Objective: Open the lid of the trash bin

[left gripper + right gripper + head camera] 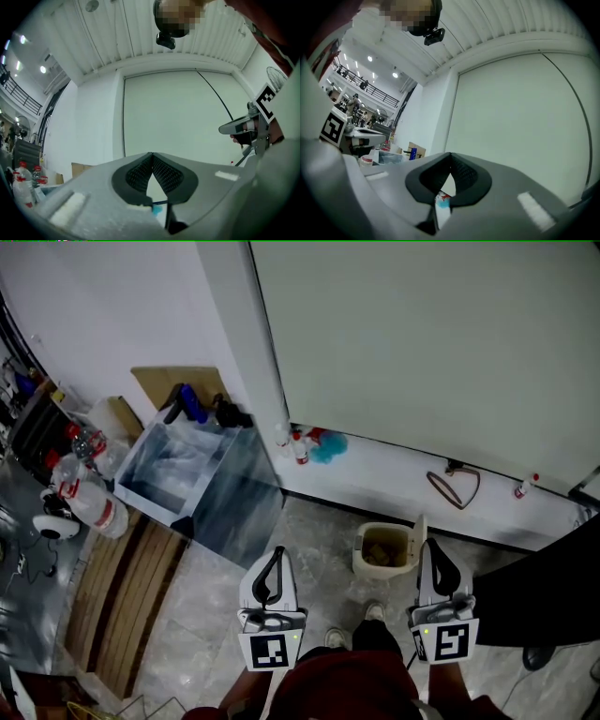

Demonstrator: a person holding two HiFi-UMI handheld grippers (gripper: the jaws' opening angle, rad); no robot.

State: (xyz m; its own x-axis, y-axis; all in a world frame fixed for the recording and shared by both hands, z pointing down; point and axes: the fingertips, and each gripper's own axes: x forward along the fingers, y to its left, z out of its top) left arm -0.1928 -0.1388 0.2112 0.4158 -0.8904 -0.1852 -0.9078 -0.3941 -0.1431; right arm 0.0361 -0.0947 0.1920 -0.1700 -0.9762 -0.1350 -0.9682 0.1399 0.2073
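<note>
As its lid (420, 538) stands, boxy bin (380, 571) gapes.

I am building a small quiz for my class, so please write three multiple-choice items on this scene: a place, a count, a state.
1. Where does the small beige plastic trash bin stand? A on wooden slats; B on the grey stone floor; C on a table.
2. How many grippers does the head view show? A one; B two; C three.
3. The bin's flat beige lid is: A shut; B raised upright; C missing.
Key: B, floor surrounds it; B, left gripper and right gripper; B, the lid stands at the bin's edge.
</note>
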